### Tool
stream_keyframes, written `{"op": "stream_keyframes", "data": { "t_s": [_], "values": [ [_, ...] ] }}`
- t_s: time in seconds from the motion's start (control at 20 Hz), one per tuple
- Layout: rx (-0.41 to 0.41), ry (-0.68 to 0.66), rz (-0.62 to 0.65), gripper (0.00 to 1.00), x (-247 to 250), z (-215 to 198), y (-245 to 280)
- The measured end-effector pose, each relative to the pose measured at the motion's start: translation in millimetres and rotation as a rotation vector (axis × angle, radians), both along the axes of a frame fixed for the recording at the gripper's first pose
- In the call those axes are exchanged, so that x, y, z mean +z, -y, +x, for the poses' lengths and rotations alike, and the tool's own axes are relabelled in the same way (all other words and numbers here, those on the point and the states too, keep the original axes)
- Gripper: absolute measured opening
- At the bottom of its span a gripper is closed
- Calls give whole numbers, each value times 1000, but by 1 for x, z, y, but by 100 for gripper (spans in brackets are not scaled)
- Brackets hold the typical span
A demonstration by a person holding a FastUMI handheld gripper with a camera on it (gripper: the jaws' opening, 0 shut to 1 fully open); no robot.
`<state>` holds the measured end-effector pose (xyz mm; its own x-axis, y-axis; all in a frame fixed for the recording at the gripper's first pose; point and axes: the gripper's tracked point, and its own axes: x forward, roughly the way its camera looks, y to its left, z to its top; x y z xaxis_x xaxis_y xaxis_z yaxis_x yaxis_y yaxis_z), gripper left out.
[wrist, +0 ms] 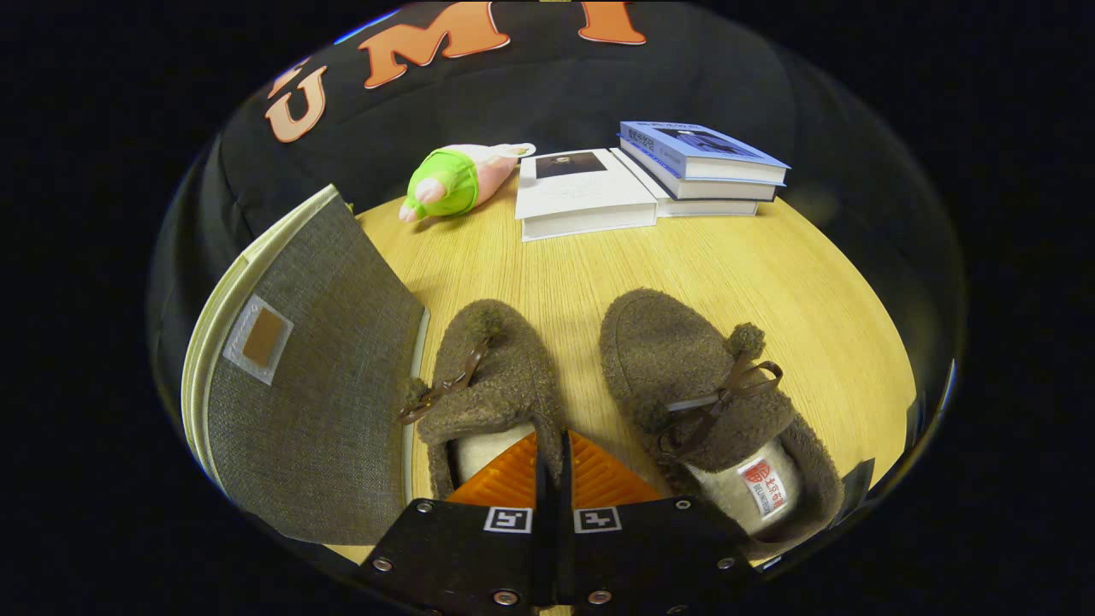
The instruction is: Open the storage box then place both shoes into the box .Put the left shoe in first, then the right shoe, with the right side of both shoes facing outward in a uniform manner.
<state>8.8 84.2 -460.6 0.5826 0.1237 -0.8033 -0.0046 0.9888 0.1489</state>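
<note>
1. We see the gripper (552, 458) low over the near edge of the wooden table (727, 265), its two fingers drawn close together with just a thin gap between them.
2. The fingers pinch the right side wall of the left shoe (492, 376), one pad inside the opening against the pale lining and the other outside against the fuzzy brown wall, so we read it as a grip on that shoe.
3. The left shoe sits on the table with its toe pointing toward the far edge, and its lace bow lies across the top.
4. The right shoe (710, 402) stands just beside it on the right, apart from it by a strip of bare table, toe also pointing away; a small label shows on its insole.
5. The storage box (316, 385), in grey fabric, stands at the left edge of the table, touching or nearly touching the left shoe; we cannot tell whether it is open.
6. Along the far edge lie a plush toy (449, 181) in green and pink, and to its right some books (650, 180), stacked and side by side.
</note>
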Motion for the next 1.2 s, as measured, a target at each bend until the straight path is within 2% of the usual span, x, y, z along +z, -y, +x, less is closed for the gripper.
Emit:
{"op": "stream_keyframes", "data": {
  "t_s": [0.55, 1.0, 1.2],
  "values": [
    [-100, 31, 120, 1, 44, 4, -8],
    [-169, 181, 156, 1, 151, 33, 4],
    [-188, 248, 190, 1, 200, 41, -9]
  ]
}}
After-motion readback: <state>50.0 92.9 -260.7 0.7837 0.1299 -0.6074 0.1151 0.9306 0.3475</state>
